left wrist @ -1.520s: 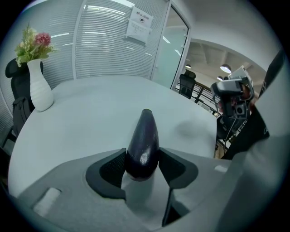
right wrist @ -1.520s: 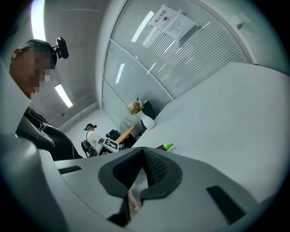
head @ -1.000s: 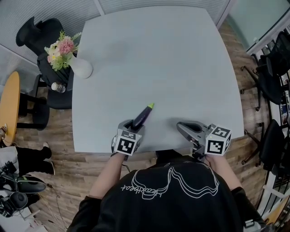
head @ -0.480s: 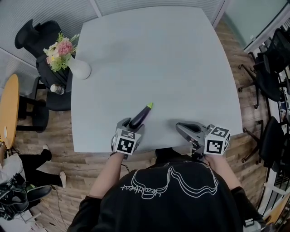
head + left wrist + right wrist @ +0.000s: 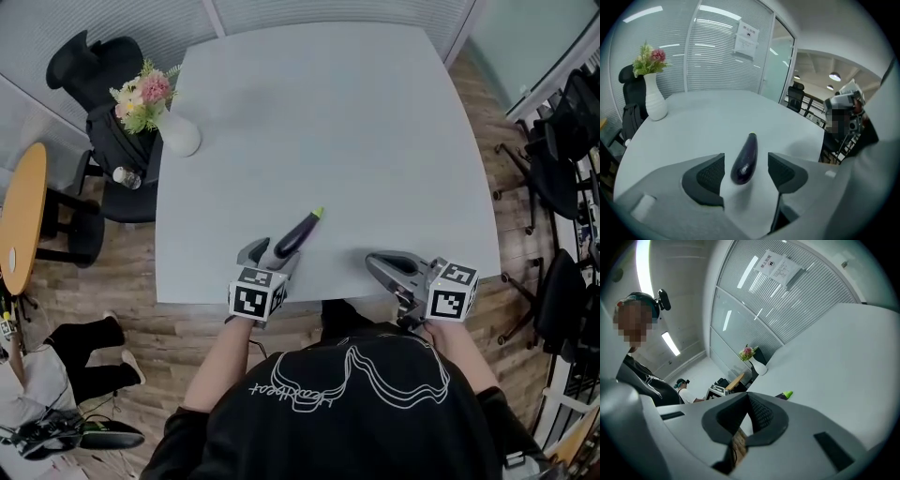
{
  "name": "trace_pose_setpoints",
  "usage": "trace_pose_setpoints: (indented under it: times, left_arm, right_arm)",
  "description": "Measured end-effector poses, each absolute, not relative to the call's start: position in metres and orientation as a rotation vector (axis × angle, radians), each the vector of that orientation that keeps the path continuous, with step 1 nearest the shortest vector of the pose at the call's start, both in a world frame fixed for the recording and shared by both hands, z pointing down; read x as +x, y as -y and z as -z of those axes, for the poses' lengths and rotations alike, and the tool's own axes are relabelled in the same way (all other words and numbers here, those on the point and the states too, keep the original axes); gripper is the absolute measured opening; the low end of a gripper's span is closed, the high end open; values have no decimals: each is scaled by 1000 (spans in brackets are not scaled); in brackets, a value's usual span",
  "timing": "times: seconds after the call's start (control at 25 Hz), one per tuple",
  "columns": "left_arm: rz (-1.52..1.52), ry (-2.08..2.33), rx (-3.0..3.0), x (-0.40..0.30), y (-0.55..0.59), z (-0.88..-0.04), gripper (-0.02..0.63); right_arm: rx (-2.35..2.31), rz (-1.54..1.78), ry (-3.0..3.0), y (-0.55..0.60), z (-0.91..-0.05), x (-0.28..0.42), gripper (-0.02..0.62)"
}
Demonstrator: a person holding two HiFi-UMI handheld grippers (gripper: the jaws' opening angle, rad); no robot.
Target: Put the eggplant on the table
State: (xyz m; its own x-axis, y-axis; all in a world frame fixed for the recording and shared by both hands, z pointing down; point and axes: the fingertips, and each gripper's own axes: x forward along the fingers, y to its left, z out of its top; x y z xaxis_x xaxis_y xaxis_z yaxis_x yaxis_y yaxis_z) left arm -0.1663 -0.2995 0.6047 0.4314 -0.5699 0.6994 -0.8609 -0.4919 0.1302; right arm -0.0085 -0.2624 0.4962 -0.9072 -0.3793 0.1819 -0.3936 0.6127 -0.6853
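A dark purple eggplant [image 5: 298, 234] with a green stem end lies on the pale grey table [image 5: 328, 112] near its front edge. My left gripper [image 5: 269, 254] hovers just behind it, jaws opening. In the left gripper view the eggplant [image 5: 744, 158] sits between the pads [image 5: 710, 173] with a gap on each side, resting on the table top. My right gripper [image 5: 384, 265] is to the right over the table's front edge, shut on nothing. In the right gripper view, past the shut right gripper [image 5: 749, 399], only the eggplant's green tip [image 5: 786, 394] shows.
A white vase of flowers [image 5: 178, 136] stands at the table's left edge. Black office chairs [image 5: 94, 70] stand at the far left and along the right [image 5: 562, 141]. A round wooden table [image 5: 19, 216] and a seated person's legs [image 5: 84, 370] are to the left.
The left gripper's jaws have spread wider and let go of the eggplant. The gripper has risen and drawn back slightly. The eggplant stays on the table.
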Motion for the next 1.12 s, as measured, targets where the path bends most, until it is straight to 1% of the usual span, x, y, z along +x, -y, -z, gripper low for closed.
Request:
trace_pose_setpoints:
  times: [0.2,0.32,0.52,0.56,0.64,0.72,0.92,1.12]
  left_arm:
    - [-619,1199,2261,-165,279,-551,281]
    - [-496,1152,2348,-152,258,-512,264]
    - [-283,996,2469,-133,217,-448,200]
    - [-249,973,2489,-130,209,-437,179]
    - [-206,948,2528,-126,196,-421,114]
    - [-187,922,2560,-118,182,-412,82]
    - [-161,869,2597,-106,153,-404,29]
    - [-107,818,2605,-97,141,-397,20]
  right_arm:
    - [647,-1094,2885,250,-473,-12,6]
    - [631,-1013,2917,239,-462,-14,6]
    - [591,-872,2966,218,-434,-26,6]
    - [577,-855,2979,213,-428,-30,6]
    - [548,-857,3009,205,-420,-34,6]
    - [536,-867,3032,197,-415,-34,6]
    - [533,-814,3047,172,-407,-36,6]
    - [592,-662,3016,160,-408,-34,6]
